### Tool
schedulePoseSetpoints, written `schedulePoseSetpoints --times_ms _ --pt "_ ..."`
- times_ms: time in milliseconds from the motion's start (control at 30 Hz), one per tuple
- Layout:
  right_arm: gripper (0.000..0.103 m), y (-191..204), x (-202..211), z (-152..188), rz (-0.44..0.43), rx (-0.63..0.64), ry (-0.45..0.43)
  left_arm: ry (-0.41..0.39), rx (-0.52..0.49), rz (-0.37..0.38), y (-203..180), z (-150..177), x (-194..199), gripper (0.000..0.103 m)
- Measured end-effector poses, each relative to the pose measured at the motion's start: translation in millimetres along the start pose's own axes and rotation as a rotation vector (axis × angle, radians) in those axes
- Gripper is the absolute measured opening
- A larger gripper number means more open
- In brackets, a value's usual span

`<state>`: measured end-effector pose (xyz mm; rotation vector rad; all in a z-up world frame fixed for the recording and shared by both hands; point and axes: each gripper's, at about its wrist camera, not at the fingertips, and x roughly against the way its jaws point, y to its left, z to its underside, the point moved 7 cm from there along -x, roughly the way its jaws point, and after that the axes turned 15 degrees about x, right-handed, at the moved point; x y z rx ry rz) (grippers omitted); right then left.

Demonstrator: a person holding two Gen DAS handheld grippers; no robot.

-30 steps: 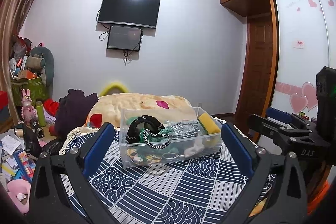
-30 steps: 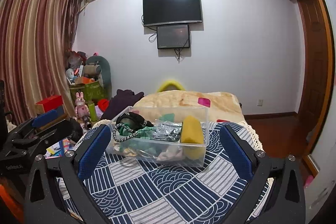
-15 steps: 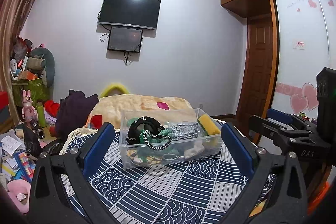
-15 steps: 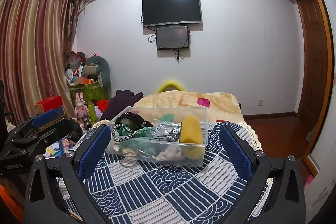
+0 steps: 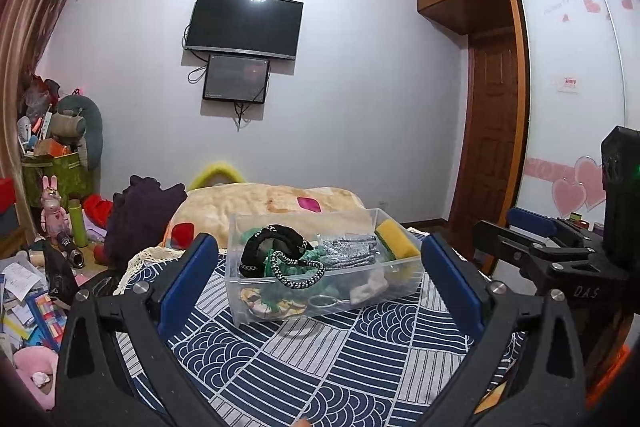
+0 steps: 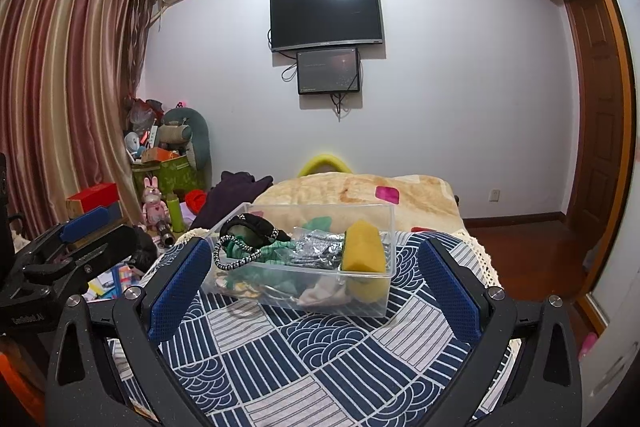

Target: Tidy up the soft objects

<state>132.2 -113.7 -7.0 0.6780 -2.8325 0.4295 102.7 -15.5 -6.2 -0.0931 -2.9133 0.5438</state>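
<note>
Patterned cloth [image 5: 320, 359] bears one clear bin [image 5: 320, 267], one yellow sponge [image 6: 362, 247].

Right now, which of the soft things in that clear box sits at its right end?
The yellow sponge: it stands against the right end wall of the clear plastic box, while the black beaded pouch lies at the left end.

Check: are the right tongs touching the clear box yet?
Apart. The right wrist view shows the right tongs open, with patterned cloth visible between both blue pads and the clear box.
</note>
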Motion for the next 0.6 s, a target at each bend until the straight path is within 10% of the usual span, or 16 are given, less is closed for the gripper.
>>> schedulePoseSetpoints --times_ms 600 --pt "0.103 1.9 -0.1 1.5 0.002 0.003 0.002 0.008 0.012 0.023 -3.6 1.7 3.1 0.103"
